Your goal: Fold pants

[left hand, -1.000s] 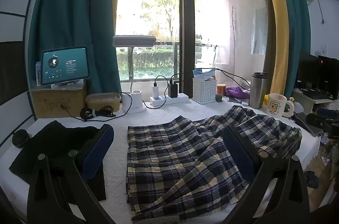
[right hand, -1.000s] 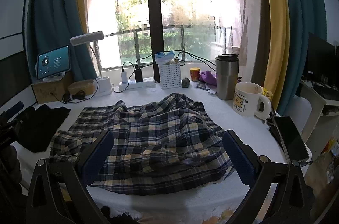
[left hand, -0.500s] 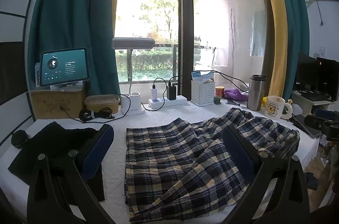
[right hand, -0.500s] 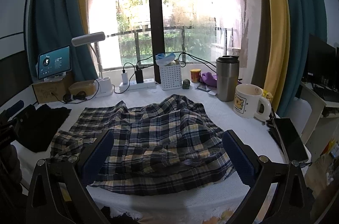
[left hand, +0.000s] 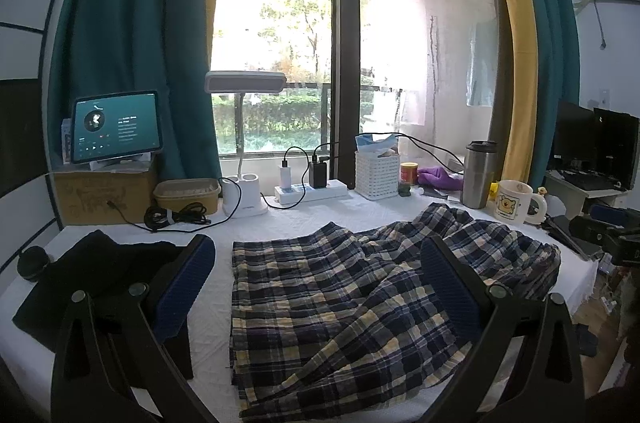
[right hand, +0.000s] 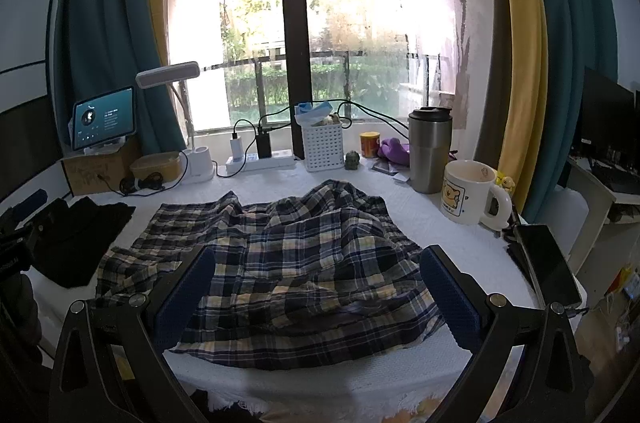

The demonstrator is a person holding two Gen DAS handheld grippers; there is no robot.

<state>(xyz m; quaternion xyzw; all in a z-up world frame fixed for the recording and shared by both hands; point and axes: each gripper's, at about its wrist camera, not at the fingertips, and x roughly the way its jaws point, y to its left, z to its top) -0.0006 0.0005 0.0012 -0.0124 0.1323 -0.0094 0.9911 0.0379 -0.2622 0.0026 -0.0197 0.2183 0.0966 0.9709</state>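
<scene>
Plaid pants [left hand: 340,295] in navy, white and yellow lie rumpled on the white table [left hand: 304,219]; in the right wrist view the pants [right hand: 288,255] spread across the middle. My left gripper [left hand: 316,287] is open and empty, held above the table near the pants' left part. My right gripper [right hand: 316,291] is open and empty, above the pants' near edge. Each gripper's blue pads frame the cloth without touching it.
A black garment [left hand: 92,275] lies at the table's left. Along the back stand a tablet [left hand: 116,127] on a cardboard box, a desk lamp [left hand: 244,87], a power strip [left hand: 308,189], a white basket [left hand: 376,175], a steel tumbler [right hand: 430,151] and a bear mug [right hand: 468,193]. A phone [right hand: 548,263] lies at the right edge.
Both views have drifted slightly, the left gripper a little back and up. The pants have not moved and both grippers stay open.
</scene>
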